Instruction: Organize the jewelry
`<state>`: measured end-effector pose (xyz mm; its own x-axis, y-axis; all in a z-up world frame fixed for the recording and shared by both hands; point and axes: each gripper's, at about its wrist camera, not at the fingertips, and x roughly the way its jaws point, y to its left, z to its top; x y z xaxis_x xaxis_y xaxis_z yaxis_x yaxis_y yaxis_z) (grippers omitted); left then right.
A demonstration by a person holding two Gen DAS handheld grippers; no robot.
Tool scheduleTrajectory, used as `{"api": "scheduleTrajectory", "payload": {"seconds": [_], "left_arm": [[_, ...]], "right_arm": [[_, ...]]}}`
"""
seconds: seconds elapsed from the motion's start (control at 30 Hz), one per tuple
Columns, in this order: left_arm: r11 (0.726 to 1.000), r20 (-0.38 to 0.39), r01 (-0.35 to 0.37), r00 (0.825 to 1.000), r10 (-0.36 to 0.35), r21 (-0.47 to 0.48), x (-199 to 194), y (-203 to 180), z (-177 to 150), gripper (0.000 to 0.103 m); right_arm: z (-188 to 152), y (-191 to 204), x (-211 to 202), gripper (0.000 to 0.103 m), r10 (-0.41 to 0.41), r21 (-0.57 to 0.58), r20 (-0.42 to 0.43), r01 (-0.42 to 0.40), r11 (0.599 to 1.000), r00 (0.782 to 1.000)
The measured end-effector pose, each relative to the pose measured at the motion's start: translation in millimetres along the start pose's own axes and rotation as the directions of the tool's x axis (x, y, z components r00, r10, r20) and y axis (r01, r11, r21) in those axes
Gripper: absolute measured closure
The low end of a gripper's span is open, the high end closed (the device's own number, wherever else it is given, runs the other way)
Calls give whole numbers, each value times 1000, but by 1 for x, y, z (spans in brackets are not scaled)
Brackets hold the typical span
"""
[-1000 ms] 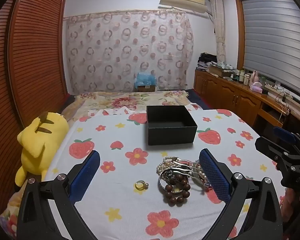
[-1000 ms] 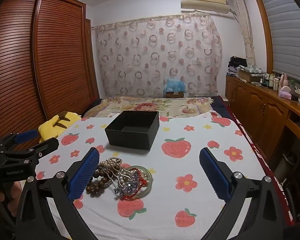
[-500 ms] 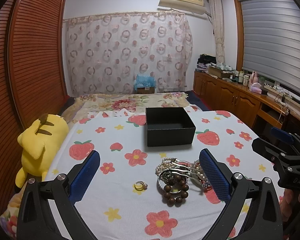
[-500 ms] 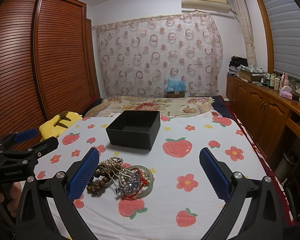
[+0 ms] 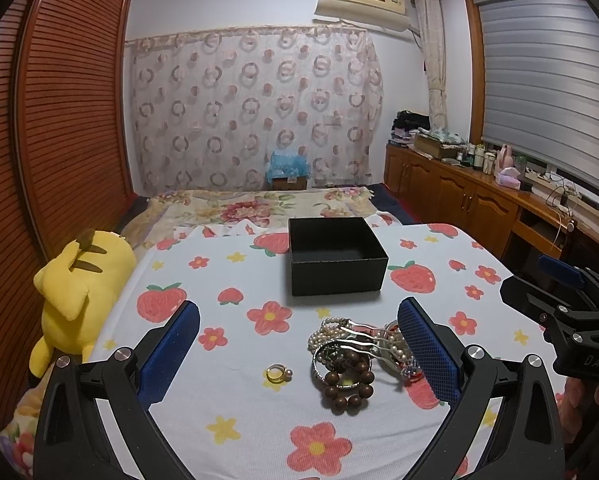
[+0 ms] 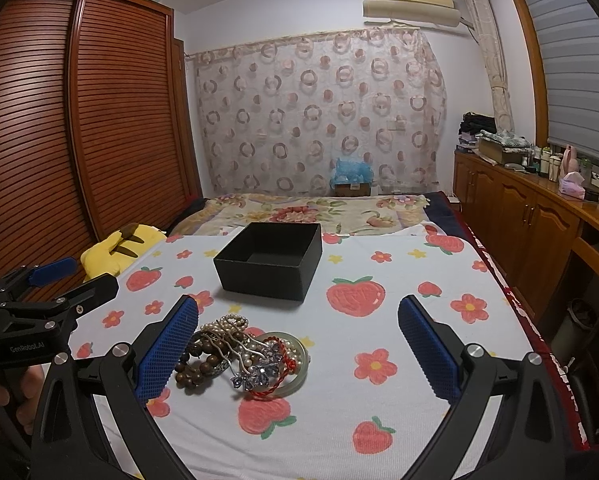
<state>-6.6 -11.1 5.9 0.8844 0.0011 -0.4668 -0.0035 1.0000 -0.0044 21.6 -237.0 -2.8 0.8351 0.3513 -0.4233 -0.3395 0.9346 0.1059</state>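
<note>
Hovering both grippers, left (image 5: 299,354) and right (image 6: 299,354), spread wide and empty, you face the jewelry pile (image 5: 353,358) just before the open box (image 5: 335,256); ring (image 5: 278,373) lies apart, easiest first pick.

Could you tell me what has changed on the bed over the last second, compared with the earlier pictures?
Very little. Both views have drifted slightly; nothing was taken hold of or let go. The left claw and right claw remain open and empty. The jewelry pile, the gold ring beside it and the black box lie where they were.
</note>
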Motion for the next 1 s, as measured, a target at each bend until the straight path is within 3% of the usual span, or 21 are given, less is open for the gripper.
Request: {"api": "scheduleTrajectory", "payload": {"seconds": [1.0], "left_arm": [[1000, 6, 1, 1000, -1, 1, -1, 5, 2, 7]], "right_arm": [[1, 1, -1, 2, 2, -1, 3, -2, 1000, 1000]]}}
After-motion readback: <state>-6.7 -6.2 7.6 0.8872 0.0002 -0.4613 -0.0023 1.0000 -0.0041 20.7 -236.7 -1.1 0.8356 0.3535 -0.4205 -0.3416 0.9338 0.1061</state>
